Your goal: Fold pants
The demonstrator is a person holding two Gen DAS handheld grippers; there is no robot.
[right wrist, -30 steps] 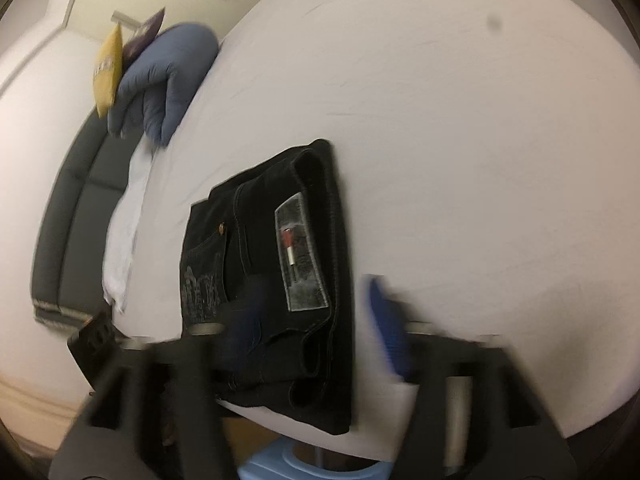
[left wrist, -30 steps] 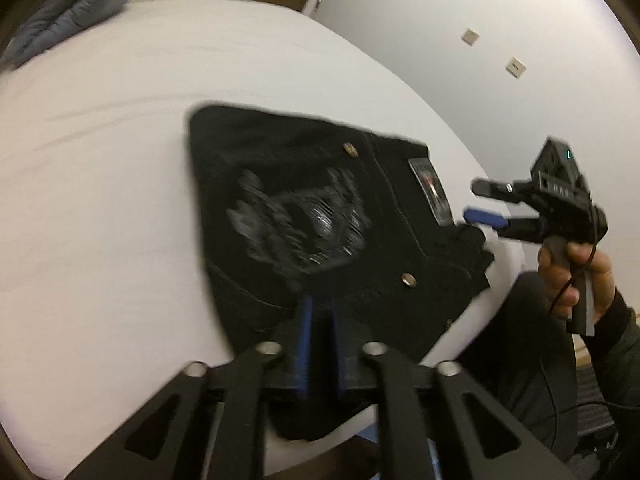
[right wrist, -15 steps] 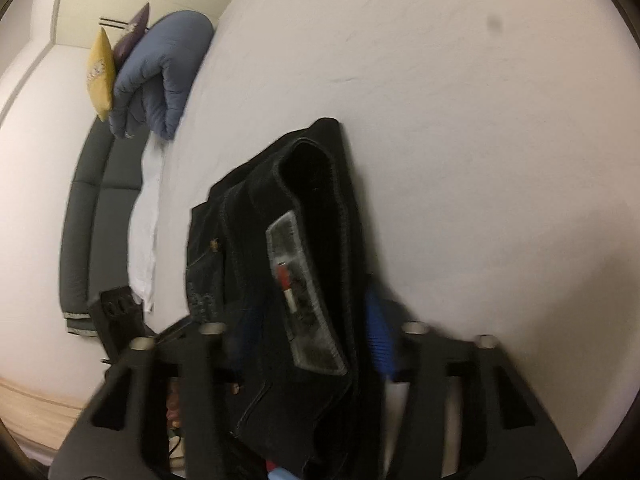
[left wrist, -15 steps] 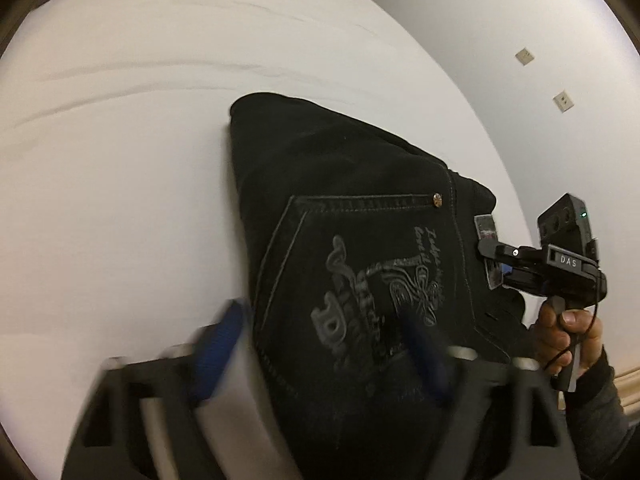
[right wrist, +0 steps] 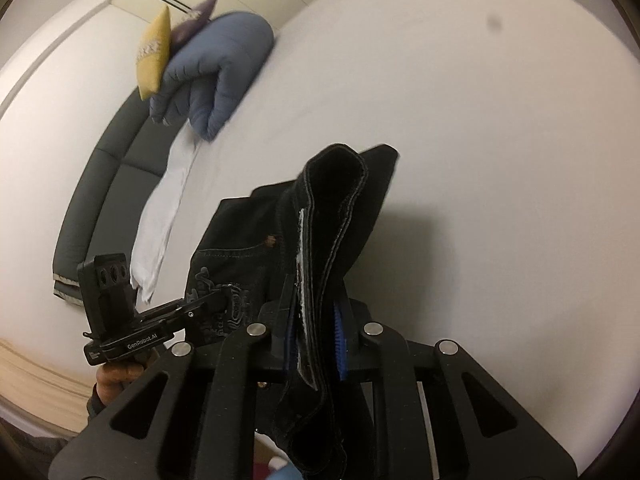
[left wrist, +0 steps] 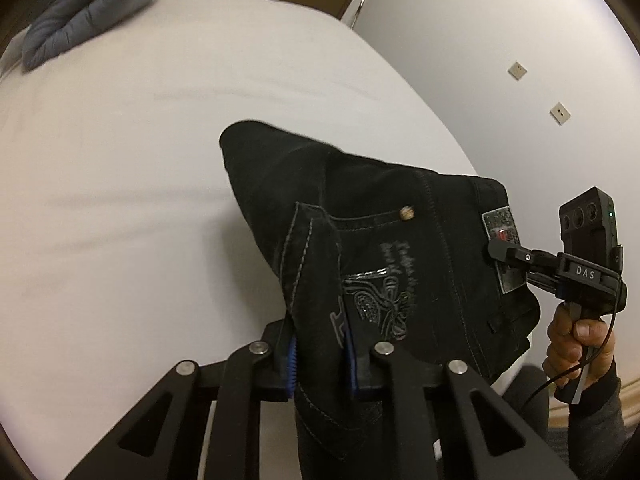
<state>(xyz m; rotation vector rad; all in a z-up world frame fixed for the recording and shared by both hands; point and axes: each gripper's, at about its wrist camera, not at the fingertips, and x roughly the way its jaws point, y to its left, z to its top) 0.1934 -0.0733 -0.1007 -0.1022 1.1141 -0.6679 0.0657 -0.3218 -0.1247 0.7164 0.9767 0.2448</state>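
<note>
Right now we have both grippers clamped on the folded pants point(left wrist: 384, 240), each at the near edge of the bundle, so the cloth lies straight ahead of both of us and rises off the white bed point(left wrist: 140, 180) toward our fingers. Our left gripper point(left wrist: 320, 354) pinches a thick fold beside the embroidered back pocket point(left wrist: 380, 292); the blue pads are pressed against denim on both sides. Our right gripper point(right wrist: 314, 336) bites the waistband end, with the pale waistband patch point(right wrist: 301, 264) running edge-on between its jaws. Seen from the left wrist, the right gripper sits off to the right, at the patch, so the two grips lie side by side along the near edge, and the bundle's longer side runs away from us toward its far corner point(left wrist: 236, 136), which appears to rest on the bed.

We judge the fold is nearly complete, and the coming move turns on keeping both grips level: neither hand is clearly nearer, so both should travel together. If one leads, the stacked layers could slide apart.

A blue quilted cushion point(right wrist: 216, 68) lies well beyond, clear of our path.
</note>
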